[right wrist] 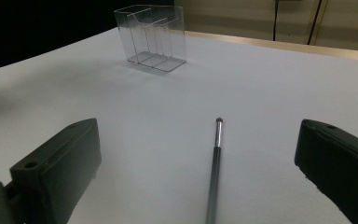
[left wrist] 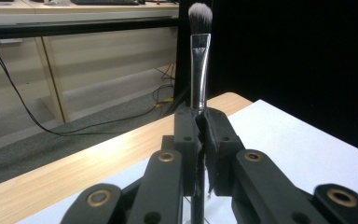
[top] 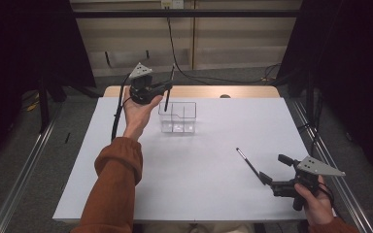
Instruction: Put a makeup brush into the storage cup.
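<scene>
My left gripper (top: 167, 90) is raised over the far left part of the table and is shut on a makeup brush (top: 170, 87). The brush stands upright, its lower end just left of a clear plastic organizer (top: 177, 116). In the left gripper view the pads of the gripper (left wrist: 200, 126) clamp the brush (left wrist: 199, 60) at its silver ferrule, with the grey bristles pointing up. A second, thin dark brush (top: 247, 162) lies flat on the table at the near right. My right gripper (top: 273, 168) is open, its jaws either side of that brush's handle end. The right gripper view shows this brush (right wrist: 216, 154) between the spread jaws of the gripper (right wrist: 196, 135), with the empty organizer (right wrist: 151, 39) farther off.
The white table top (top: 199, 194) has a wooden strip (top: 194, 91) along its far edge. Cables run across the floor behind the table. Dark curtains hang at both sides.
</scene>
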Motion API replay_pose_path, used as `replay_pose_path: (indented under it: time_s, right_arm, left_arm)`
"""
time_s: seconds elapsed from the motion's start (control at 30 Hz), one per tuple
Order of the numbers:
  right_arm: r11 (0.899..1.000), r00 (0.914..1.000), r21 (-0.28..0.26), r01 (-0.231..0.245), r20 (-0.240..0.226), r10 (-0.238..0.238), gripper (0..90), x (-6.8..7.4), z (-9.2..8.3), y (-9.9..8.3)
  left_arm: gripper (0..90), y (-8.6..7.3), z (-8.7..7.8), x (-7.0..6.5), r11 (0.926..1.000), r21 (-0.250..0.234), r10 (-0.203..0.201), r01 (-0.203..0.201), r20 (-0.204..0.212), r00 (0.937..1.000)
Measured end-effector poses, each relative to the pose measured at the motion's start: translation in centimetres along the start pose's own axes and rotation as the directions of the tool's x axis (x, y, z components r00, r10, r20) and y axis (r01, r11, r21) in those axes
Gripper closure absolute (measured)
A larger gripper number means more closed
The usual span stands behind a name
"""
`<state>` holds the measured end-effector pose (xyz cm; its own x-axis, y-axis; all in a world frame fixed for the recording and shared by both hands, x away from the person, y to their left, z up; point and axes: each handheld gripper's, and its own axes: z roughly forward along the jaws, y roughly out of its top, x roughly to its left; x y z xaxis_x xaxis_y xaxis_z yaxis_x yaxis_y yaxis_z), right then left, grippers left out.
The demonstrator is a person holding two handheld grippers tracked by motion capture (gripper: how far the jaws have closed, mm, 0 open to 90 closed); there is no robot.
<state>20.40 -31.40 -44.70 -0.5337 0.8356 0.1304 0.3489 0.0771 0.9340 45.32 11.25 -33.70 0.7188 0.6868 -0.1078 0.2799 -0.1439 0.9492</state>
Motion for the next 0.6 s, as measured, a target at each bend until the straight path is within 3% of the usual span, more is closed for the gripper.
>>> replay_pose_path:
  time_s: [0.47, 0.6]
  right_arm:
    - [1.000, 1.0000, -0.002, 0.000, -0.002, 0.000, 0.0, -0.1, 0.0, 0.0]
    - [1.000, 1.0000, -0.001, 0.002, -0.003, -0.002, 0.0, 0.0, 0.0, 0.0]
  left_arm:
    - [84.3, -0.8, 0.9, 1.5, 0.9999, 0.005, -0.013, 0.013, -0.023, 0.9996]
    - [84.3, -1.0, 1.4, 1.2, 0.9999, 0.009, 0.007, -0.007, -0.030, 0.9995]
